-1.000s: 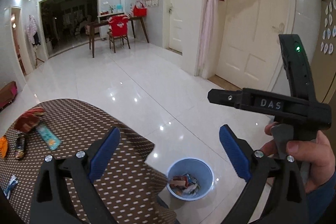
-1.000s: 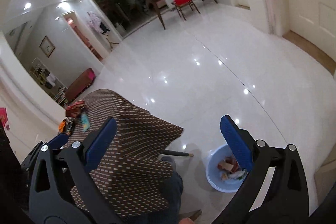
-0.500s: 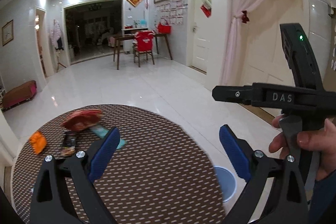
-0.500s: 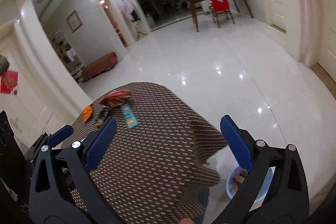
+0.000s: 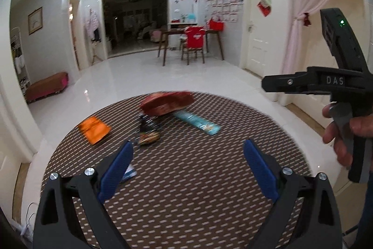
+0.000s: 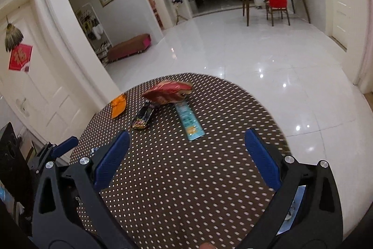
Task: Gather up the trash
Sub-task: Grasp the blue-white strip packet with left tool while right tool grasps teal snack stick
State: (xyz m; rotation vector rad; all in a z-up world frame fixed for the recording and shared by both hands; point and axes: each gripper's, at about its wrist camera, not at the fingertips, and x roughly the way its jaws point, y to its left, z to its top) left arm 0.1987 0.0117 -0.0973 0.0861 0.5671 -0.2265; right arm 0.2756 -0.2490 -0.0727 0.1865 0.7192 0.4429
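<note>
Table: we record a brown cloth with a pale dotted pattern. Left claw: black frame, blue pads. Right claw: black, likewise blue-padded. Ahead of both claws we list a red crumpled bag, a teal wrapper, a dark multicoloured wrapper and, ahead-left, an orange packet. Floor: glossy white.

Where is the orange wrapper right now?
The orange wrapper lies on the round table, left of the dark wrapper and red bag, in both views.
</note>
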